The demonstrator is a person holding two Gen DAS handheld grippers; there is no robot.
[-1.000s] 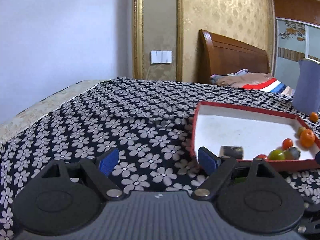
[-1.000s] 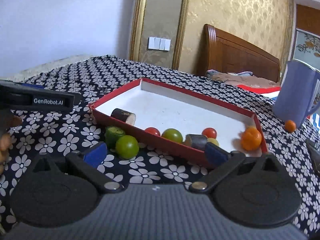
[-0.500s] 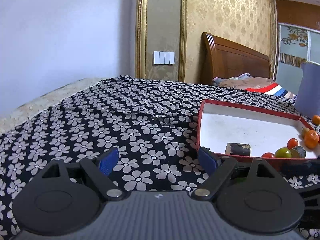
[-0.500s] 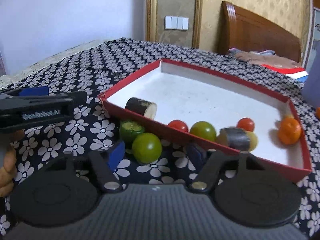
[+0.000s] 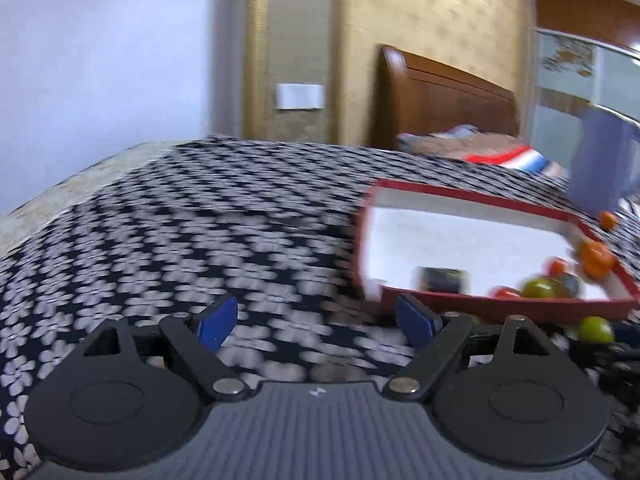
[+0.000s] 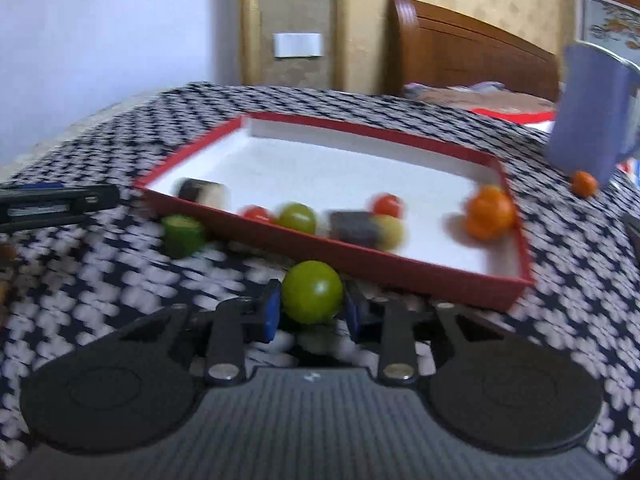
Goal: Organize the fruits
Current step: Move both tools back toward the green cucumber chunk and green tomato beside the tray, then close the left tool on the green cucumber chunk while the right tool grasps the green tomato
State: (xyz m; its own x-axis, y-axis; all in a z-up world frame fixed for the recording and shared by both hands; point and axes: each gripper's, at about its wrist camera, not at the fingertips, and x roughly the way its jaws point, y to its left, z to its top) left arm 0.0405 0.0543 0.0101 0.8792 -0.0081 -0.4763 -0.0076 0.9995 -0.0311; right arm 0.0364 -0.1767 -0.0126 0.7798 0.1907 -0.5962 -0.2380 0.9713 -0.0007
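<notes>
My right tool (image 6: 310, 310) has just been closing, and its blue pads now press on both sides of a round green fruit (image 6: 312, 297); the fruit sits just in front of the near wall of the red tray (image 6: 400, 266), outside it, above the flower-patterned cloth (image 6: 120, 280) that covers the surface; whether it touches the cloth I cannot tell. Inside the tray I see two small red fruits, a green one, a yellowish one, an orange one (image 6: 489, 216) by the right wall and two dark cut pieces; all are blurred. A green cut piece (image 6: 183, 234) lies on the cloth beside the tray's left corner; a small orange fruit (image 6: 584, 183) lies by a blue jug (image 6: 588, 112). My left tool (image 5: 316, 320) stands wide open over bare cloth, gripping nothing.
</notes>
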